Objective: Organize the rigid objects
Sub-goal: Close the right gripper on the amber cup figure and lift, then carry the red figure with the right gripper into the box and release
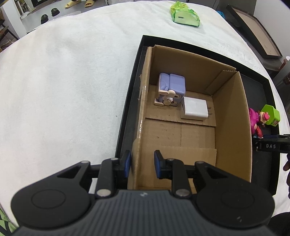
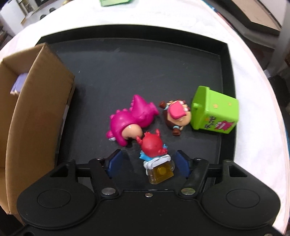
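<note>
A cardboard box stands in a black tray. Inside it are a purple block toy and a white charger. My left gripper is open, its fingers straddling the box's near left wall. In the right wrist view, my right gripper is open around a red-headed figure on a yellow base. Beyond it on the tray lie a pink dinosaur figure, a brown figure with a pink cap and a green bin toy.
The tray sits on a white cloth. A green packet lies at the far side. A second dark tray is at the far right. The cardboard box fills the tray's left part.
</note>
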Tool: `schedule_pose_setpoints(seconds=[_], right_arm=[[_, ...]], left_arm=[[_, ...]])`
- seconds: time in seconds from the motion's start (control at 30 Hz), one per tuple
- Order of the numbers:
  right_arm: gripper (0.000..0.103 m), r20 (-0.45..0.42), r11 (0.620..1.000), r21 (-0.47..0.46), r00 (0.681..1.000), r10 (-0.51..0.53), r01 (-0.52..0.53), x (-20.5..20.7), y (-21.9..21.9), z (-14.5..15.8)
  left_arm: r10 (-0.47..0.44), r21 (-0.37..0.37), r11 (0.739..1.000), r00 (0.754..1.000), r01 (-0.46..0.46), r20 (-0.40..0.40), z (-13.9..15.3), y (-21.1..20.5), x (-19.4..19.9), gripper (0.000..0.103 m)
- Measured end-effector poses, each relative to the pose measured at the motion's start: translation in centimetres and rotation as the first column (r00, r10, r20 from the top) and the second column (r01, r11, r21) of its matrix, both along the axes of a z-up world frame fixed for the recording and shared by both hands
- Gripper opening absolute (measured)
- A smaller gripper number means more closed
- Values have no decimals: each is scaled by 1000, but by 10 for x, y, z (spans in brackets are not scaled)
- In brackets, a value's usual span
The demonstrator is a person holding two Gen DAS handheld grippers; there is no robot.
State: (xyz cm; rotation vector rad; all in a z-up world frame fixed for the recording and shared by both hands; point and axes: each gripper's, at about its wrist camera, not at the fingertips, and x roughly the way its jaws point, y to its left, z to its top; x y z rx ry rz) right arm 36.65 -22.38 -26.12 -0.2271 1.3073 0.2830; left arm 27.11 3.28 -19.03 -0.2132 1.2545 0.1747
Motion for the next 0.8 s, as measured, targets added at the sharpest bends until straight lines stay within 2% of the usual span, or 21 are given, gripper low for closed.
schedule_pose_setpoints(seconds=[0.03, 0.07, 0.1, 0.2, 0.4, 0.5, 0.8], right_arm=[[56, -4, 1000, -5, 1000, 3, -3, -1, 1, -2], [36, -11, 1000, -16, 1000, -1, 1, -1, 1, -3], [31, -7, 1000, -19, 1000, -9, 9, -3, 1, -3], [31, -24, 999, 3, 999, -33, 33, -5, -2, -1], [31, -1, 998, 40, 998, -56, 56, -21, -8, 17], [31, 20, 997, 50, 998, -56, 55, -27, -7, 30], [31, 79, 995, 92, 996, -49, 41, -29, 4, 77]], left_arm=[[0, -2, 1000, 1000, 0, 1, 0, 0, 0, 25], [0, -2, 1000, 1000, 0, 3, 0, 1, 0, 25], [-1, -2, 1000, 1000, 1, 4, 1, 1, 0, 25], [2, 3, 1000, 1000, -2, 9, 2, 1, -1, 24], [9, 24, 1000, 1000, -9, 25, 5, 0, -4, 20], [9, 41, 999, 999, -10, 31, 6, -1, -5, 14], [8, 14, 1000, 999, -9, 43, 8, 3, -9, 14]])
